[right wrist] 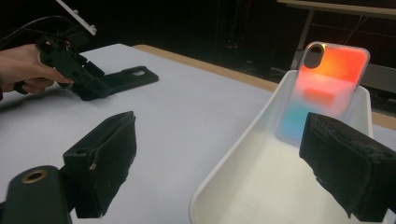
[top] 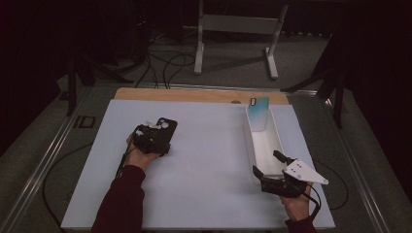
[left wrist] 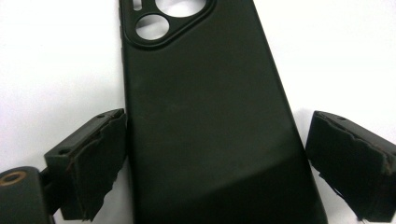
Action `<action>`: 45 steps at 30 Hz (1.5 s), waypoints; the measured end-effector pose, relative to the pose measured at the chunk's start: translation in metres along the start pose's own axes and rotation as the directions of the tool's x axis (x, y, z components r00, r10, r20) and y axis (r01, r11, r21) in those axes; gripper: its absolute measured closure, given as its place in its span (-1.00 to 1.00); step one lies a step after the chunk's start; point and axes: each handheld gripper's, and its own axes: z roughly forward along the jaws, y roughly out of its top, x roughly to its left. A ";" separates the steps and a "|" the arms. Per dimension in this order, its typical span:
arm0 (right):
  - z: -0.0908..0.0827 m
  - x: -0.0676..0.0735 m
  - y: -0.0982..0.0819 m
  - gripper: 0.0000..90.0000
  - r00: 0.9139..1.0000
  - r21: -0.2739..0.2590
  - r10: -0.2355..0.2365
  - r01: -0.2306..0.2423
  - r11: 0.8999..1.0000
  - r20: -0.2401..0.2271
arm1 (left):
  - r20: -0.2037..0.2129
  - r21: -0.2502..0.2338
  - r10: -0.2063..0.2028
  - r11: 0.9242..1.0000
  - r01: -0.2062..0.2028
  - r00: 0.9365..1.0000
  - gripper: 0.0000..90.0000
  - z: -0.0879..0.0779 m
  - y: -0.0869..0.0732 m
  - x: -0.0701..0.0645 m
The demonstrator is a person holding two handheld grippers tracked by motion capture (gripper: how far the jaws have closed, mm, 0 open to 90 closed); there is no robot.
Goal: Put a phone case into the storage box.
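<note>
Here, left gripper [left wrist: 212,154] jaws straddling black phone case [left wrist: 205,116], right gripper [right wrist: 224,163] jaws wide apart over white bin [right wrist: 233,182].

The black phone case [left wrist: 205,116] runs off the top and bottom edges in the left gripper view.

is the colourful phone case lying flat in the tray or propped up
Propped up: the colourful phone case leans on the white tray's far end wall, camera hole uppermost.

A white table [top: 204,194] carries a black phone case [top: 164,129] and a white tray [top: 248,141].
</note>
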 end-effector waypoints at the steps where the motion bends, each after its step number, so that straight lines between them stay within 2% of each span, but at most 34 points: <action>1: 0.000 0.000 0.000 -0.76 1.000 0.000 0.000 0.000 1.000 -0.001 | -0.001 0.002 0.001 1.000 -0.001 1.000 -0.83 0.000 0.000 0.000; 11: 0.000 0.000 0.000 -0.76 1.000 0.000 0.000 0.000 1.000 0.001 | -0.010 0.021 0.007 1.000 -0.007 1.000 -0.73 -0.003 0.001 -0.001; 16: 0.000 0.001 0.000 -0.76 1.000 0.002 0.000 0.000 1.000 -0.002 | 0.002 0.042 0.045 0.998 -0.045 0.999 -0.71 -0.006 0.000 -0.004; 17: 0.000 0.001 0.000 -0.76 1.000 0.002 0.000 0.000 1.000 -0.002 | 0.010 0.052 0.077 0.996 -0.077 0.997 -0.71 -0.008 -0.001 -0.007; 20: 0.000 0.001 0.000 -0.76 1.000 0.006 -0.002 0.002 1.000 -0.001 | 0.026 0.066 0.109 0.992 -0.110 0.994 -0.70 -0.011 -0.003 -0.013; 25: 0.000 0.001 0.000 -0.75 1.000 0.005 -0.004 0.004 1.000 -0.004 | 0.061 0.079 0.163 0.983 -0.167 0.985 -0.70 -0.016 -0.008 -0.022; 30: 0.000 0.001 0.000 -0.75 1.000 0.003 -0.004 0.004 1.000 -0.006 | 0.093 0.090 0.187 0.977 -0.195 0.978 -0.70 -0.021 -0.013 -0.026; 32: 0.000 0.001 0.000 -0.75 1.000 0.003 -0.006 0.006 1.000 -0.005 | 0.104 0.099 0.204 0.972 -0.214 0.973 -0.70 -0.023 -0.015 -0.027; 45: -0.001 0.001 0.001 -0.75 1.000 0.002 -0.005 0.005 1.000 -0.004 | 0.173 0.162 0.304 0.929 -0.331 0.937 -0.70 -0.036 -0.024 -0.037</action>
